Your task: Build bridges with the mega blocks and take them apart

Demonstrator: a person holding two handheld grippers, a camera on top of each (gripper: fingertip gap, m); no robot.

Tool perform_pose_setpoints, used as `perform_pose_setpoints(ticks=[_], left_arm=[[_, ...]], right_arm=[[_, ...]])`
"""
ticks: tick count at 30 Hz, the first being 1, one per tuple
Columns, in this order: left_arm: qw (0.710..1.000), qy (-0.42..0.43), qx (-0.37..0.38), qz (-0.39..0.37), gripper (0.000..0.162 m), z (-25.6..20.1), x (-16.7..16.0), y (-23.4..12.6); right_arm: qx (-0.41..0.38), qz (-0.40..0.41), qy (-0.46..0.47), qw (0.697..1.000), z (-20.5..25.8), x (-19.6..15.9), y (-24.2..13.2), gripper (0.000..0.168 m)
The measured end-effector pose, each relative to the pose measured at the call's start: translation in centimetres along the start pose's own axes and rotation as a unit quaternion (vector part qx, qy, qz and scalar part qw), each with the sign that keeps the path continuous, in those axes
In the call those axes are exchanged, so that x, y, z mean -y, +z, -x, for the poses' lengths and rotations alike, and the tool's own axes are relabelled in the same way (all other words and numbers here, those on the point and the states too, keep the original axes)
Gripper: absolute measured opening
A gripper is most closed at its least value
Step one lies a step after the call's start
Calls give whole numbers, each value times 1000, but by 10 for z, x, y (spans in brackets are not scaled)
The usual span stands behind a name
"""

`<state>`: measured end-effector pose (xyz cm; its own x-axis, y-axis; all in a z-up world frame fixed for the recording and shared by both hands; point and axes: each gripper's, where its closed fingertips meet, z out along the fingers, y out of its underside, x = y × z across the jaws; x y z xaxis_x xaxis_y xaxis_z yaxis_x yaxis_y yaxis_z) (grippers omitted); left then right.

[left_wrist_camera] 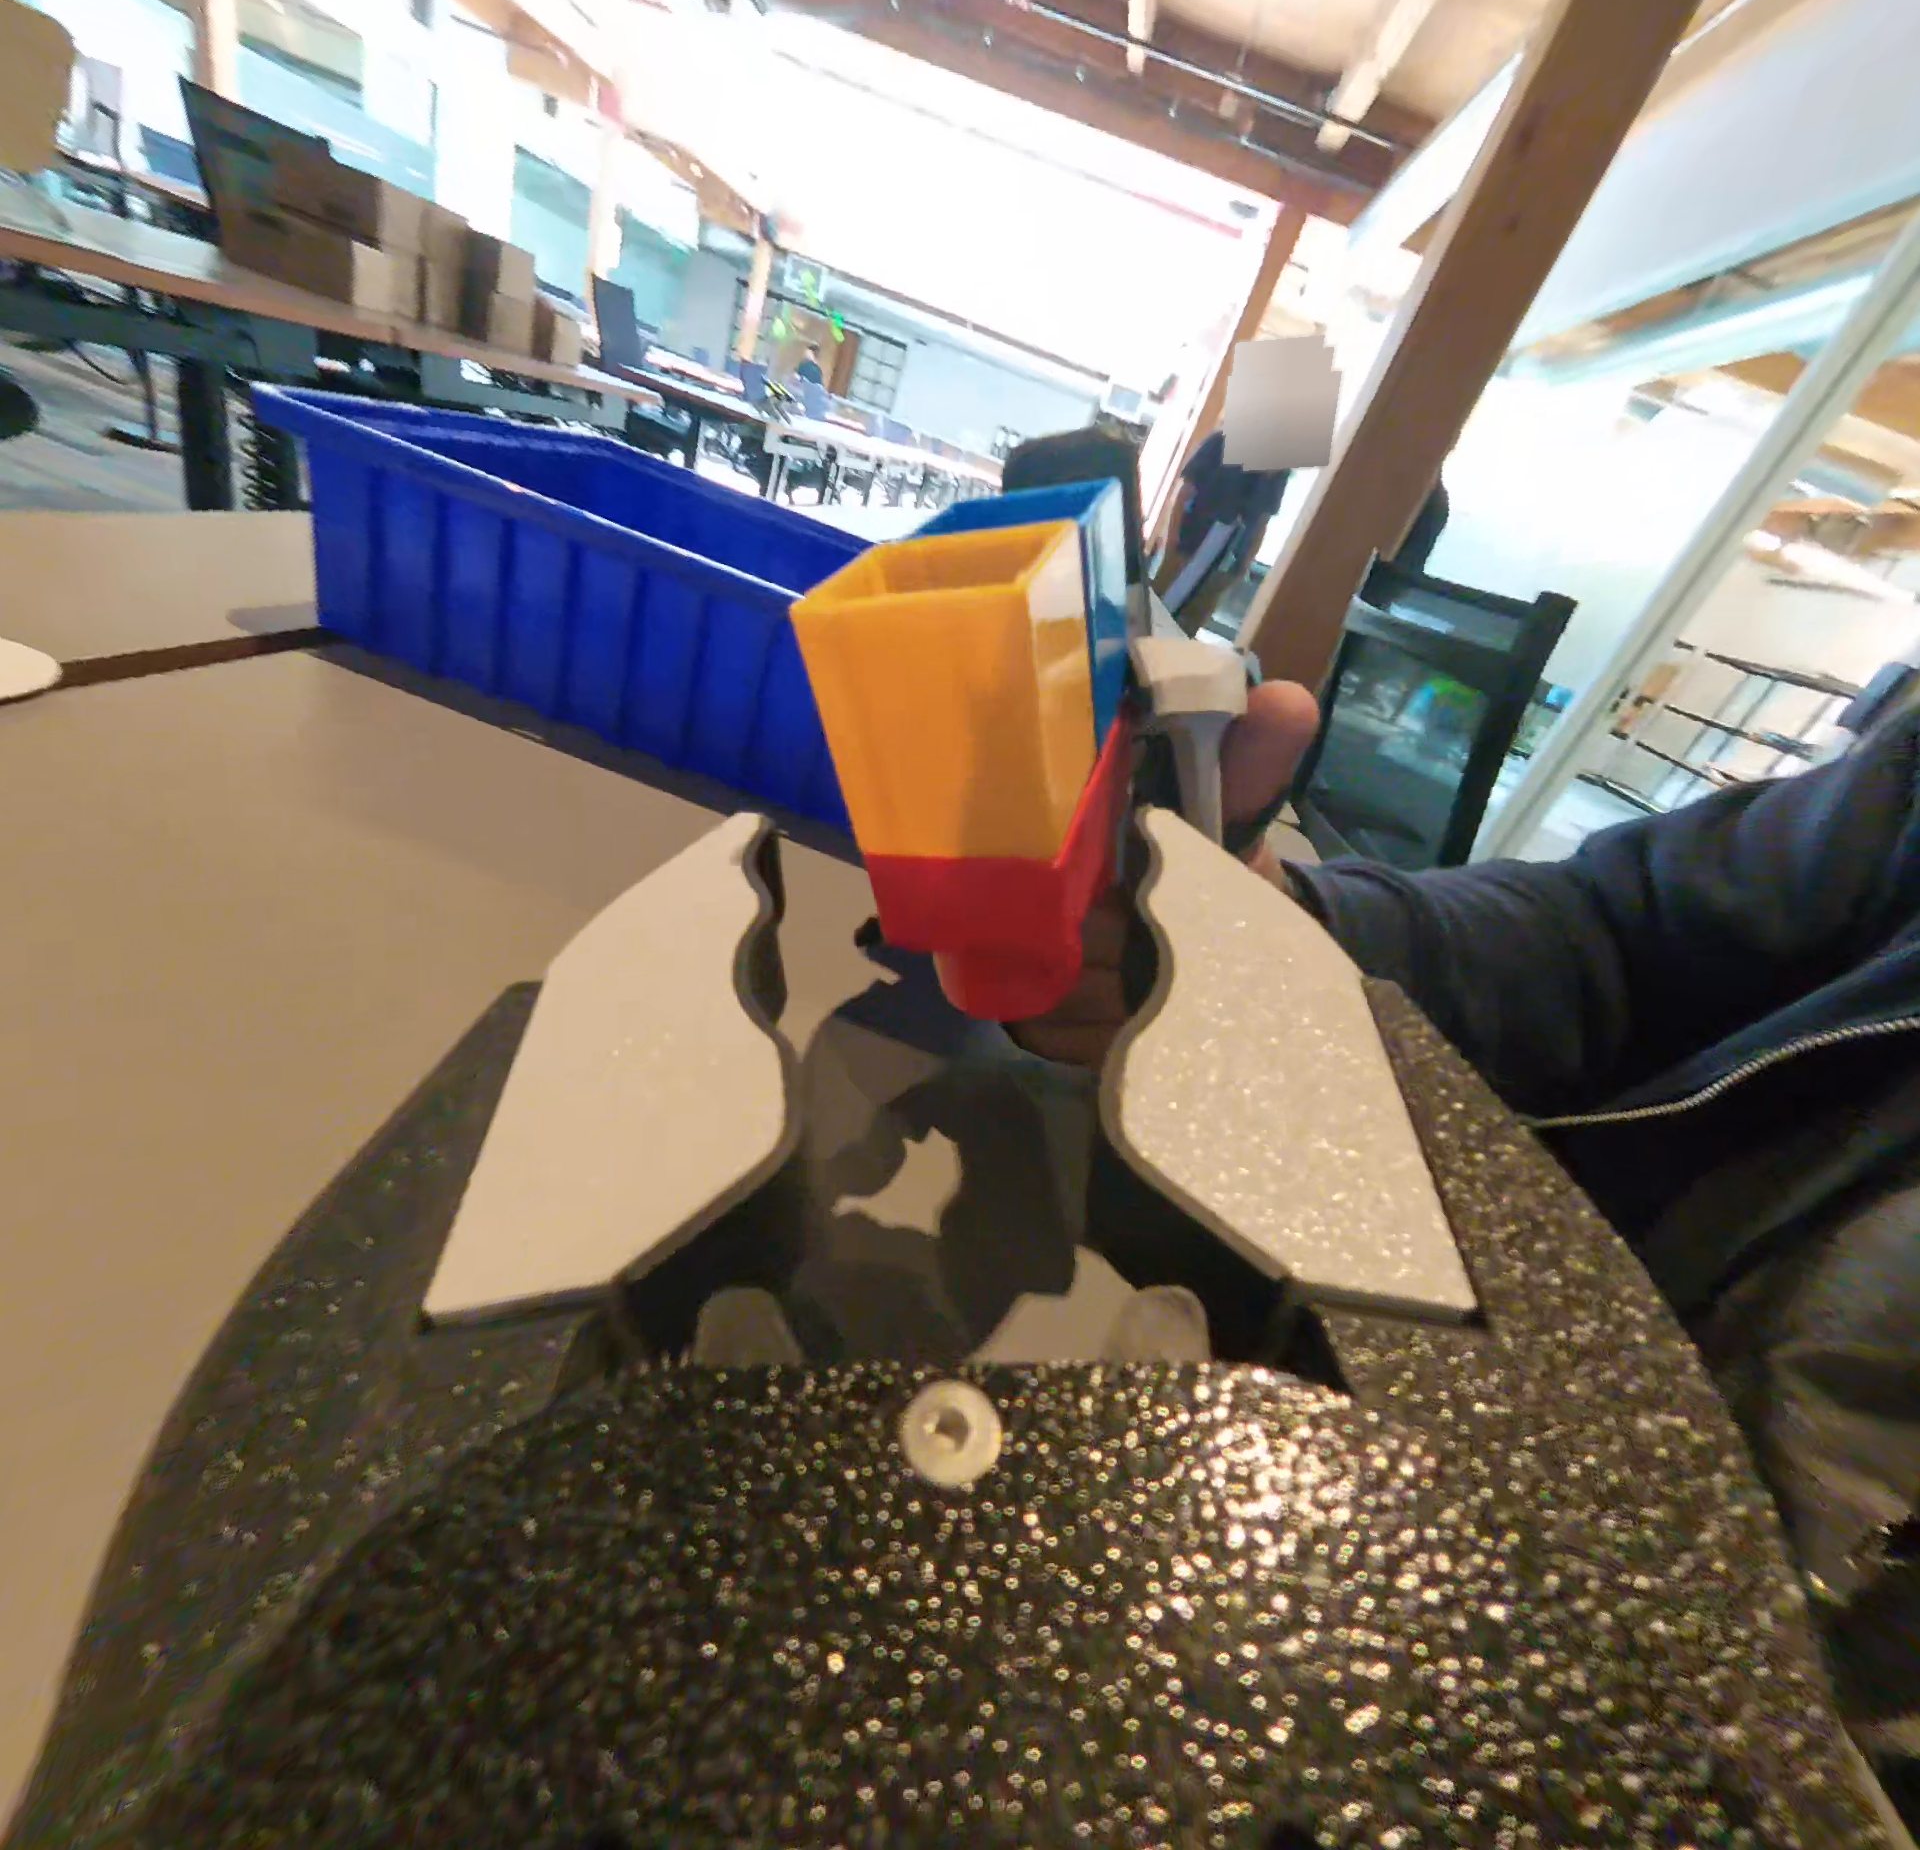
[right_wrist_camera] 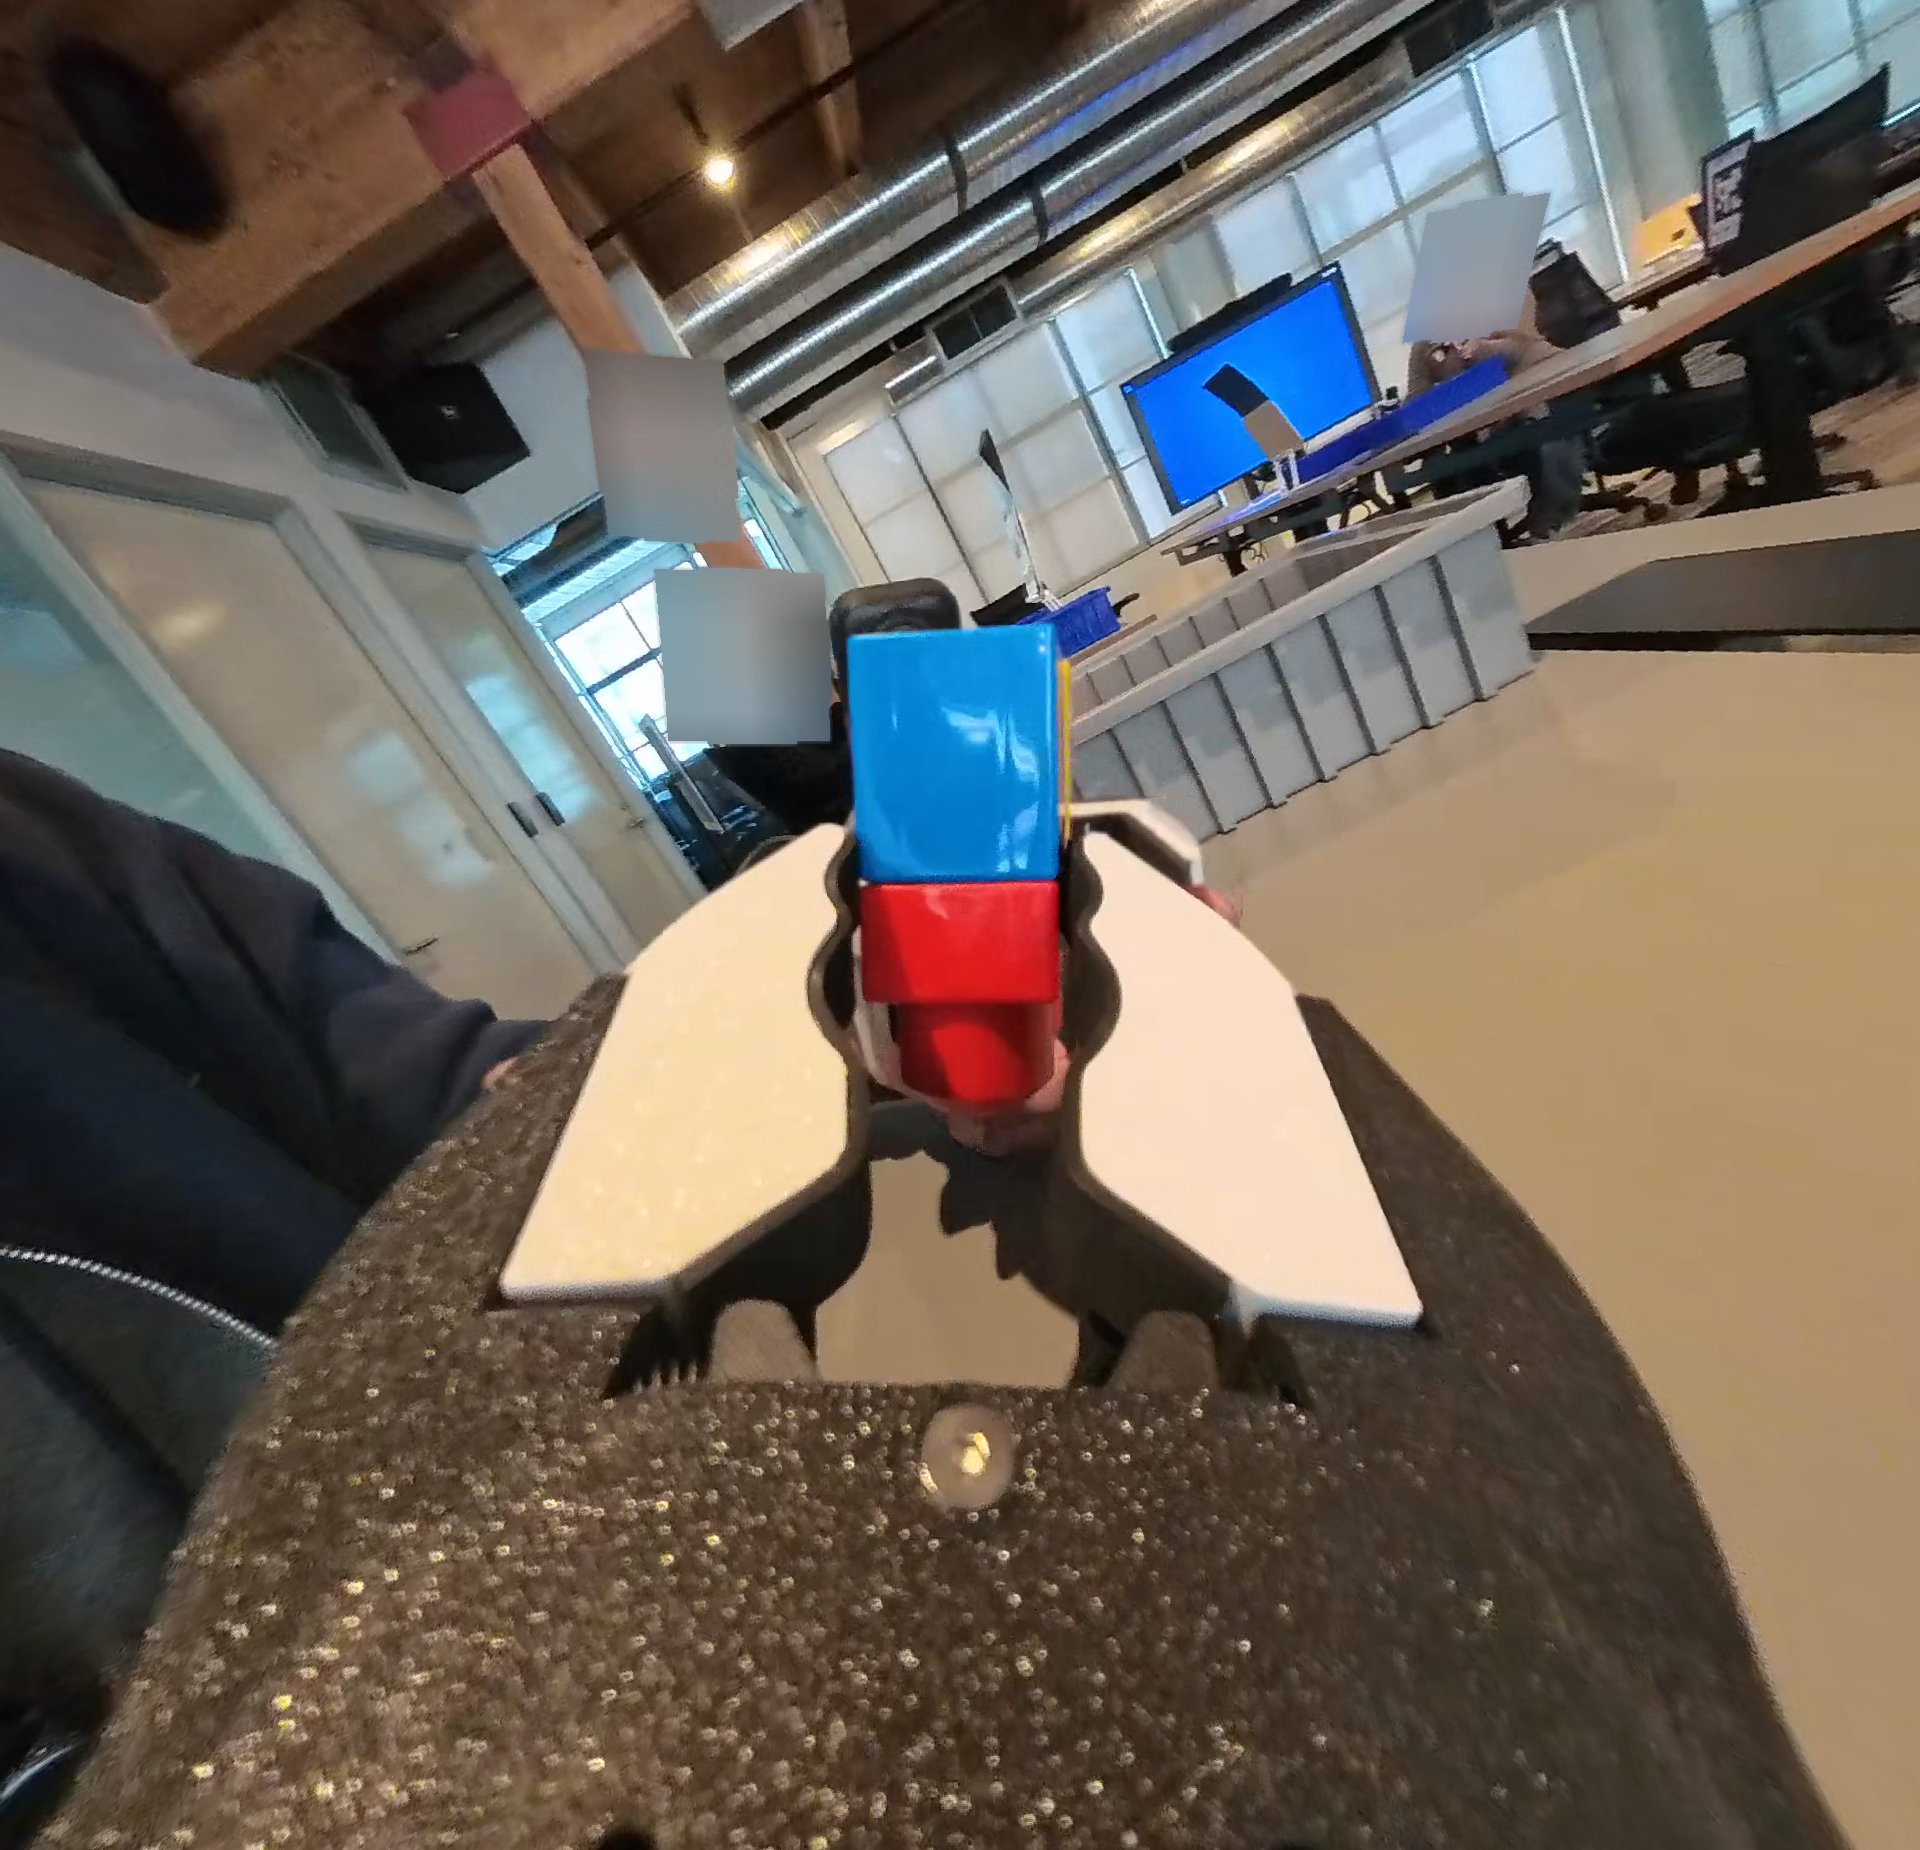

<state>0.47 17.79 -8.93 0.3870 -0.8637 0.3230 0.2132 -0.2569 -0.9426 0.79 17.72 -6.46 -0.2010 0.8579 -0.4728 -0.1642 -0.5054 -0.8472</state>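
A small bridge of mega blocks is held in the air, tilted: a red block (left_wrist_camera: 987, 891) joins a yellow block (left_wrist_camera: 945, 699) and a blue block (left_wrist_camera: 1101, 564). My right gripper (right_wrist_camera: 961, 927) is shut on the red block (right_wrist_camera: 956, 938), with the blue block (right_wrist_camera: 951, 751) standing above it. My left gripper (left_wrist_camera: 956, 844) is open; its fingers straddle the red block with a gap on the left side. The right gripper's fingers (left_wrist_camera: 1184, 688) show behind the blocks in the left wrist view. A left gripper finger (right_wrist_camera: 1164, 844) shows behind the blocks in the right wrist view.
A blue bin (left_wrist_camera: 540, 574) stands on the beige table (left_wrist_camera: 260, 865) behind the blocks. A grey bin (right_wrist_camera: 1330, 657) stands at the table's far side. The person's dark sleeve (left_wrist_camera: 1558, 917) is at the right. Desks and monitors fill the room beyond. Left and right tips are no more than a few centimetres apart.
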Motion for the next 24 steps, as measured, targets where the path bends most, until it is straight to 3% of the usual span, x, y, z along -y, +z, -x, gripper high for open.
perform_pose_setpoints(ticks=[4, 10, 13, 19, 24], left_arm=[[999, -8, -31, -5, 42, -8, -1, 1], [999, 10, -32, -5, 40, -9, 0, 0], [999, 40, -6, 3, 39, -5, 2, -1], [986, 139, 94, -1, 37, 14, 17, -16], [983, 165, 79, 30, 37, 11, 16, -24]], right_arm=[[12, 2, 5, 1000, 2, -2, 1, 37], [22, -2, 3, 1000, 5, -1, 0, 37], [-9, 0, -14, 1000, -3, 0, -1, 38], [-93, -4, -106, 990, -15, 16, -11, 57], [-122, 53, -194, 972, -13, 16, -14, 64]])
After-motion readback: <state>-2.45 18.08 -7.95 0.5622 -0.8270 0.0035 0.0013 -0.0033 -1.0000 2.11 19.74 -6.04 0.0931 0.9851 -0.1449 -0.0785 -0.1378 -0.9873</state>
